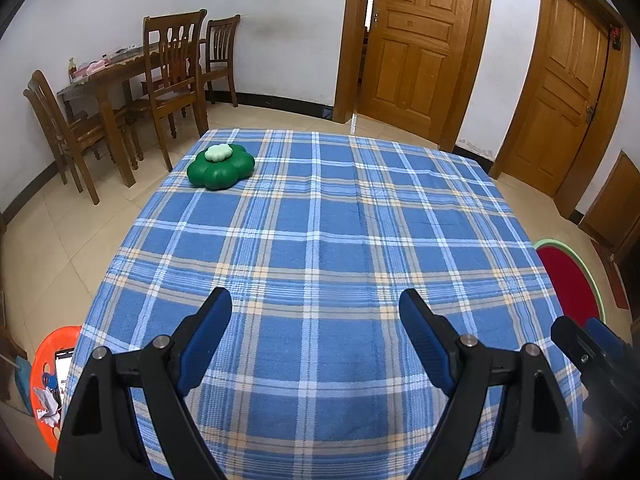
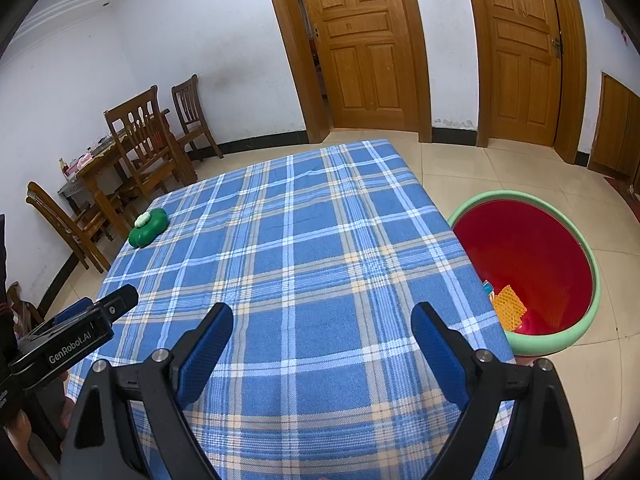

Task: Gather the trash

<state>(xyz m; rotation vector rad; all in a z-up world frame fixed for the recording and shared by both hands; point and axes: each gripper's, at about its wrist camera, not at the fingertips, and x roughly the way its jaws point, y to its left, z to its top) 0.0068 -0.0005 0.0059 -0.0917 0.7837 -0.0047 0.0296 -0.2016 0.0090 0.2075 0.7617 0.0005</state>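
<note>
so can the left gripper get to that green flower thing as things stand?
Probably yes: the left gripper is open with empty jaws, and only bare checked cloth lies between it and the green flower thing at the far left corner.

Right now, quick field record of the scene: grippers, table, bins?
left gripper: open, nothing between jaws, above the cloth
right gripper: open, nothing between jaws
table: blue plaid cloth
on table: green flower-shaped item, far left corner
red bin: on floor right of table, green rim, yellow mesh piece inside
orange basket: on floor left of table, crumpled paper inside
</note>
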